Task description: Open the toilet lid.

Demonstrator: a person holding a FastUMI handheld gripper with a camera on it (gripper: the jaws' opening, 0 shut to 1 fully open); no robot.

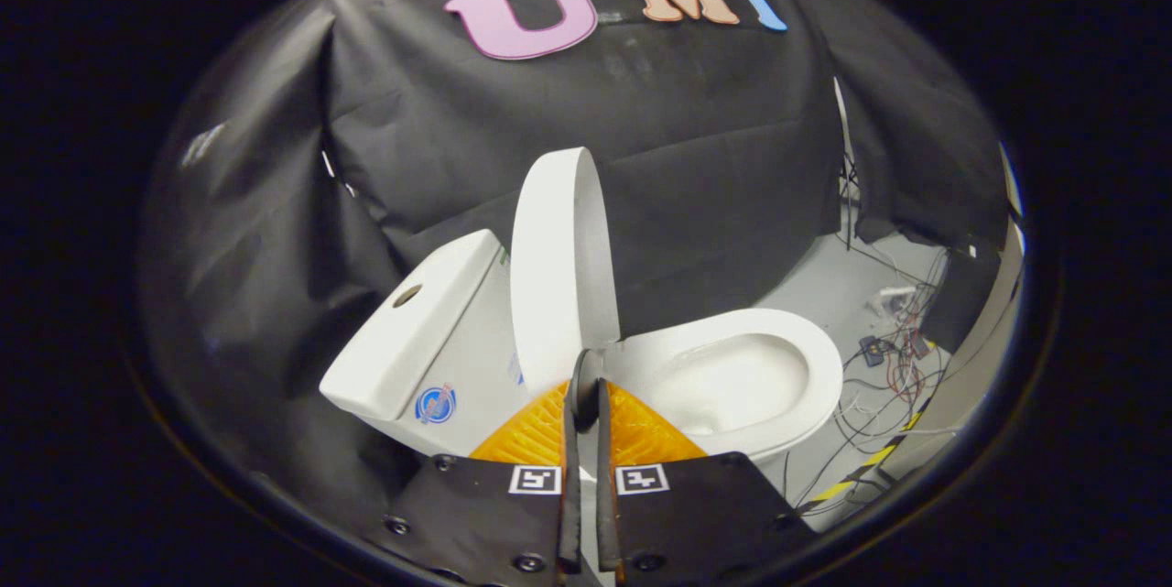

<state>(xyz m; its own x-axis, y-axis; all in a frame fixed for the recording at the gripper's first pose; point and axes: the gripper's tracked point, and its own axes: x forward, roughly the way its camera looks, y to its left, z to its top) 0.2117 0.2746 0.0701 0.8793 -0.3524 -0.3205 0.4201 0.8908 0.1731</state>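
Observation:
A white toilet stands against the black cloth wall. Its lid (558, 276) is raised and stands nearly upright in front of the tank (430, 331). The open bowl (732, 376) with its seat rim lies beyond the fingers on the side away from the tank. My gripper (587, 378) points at the foot of the lid, where lid and bowl meet. Its fingers are pressed close together with only a thin slit between them, and I see nothing held in that slit. The tips overlap the lid's lowest edge, so whether they touch it stays unclear.
The tank lid has a round flush button (407, 295). Past the bowl, loose cables and small electronics (893, 353) lie on the pale floor, beside a strip of yellow-and-black tape (870, 463). Black cloth (641, 157) closes off the space behind the toilet.

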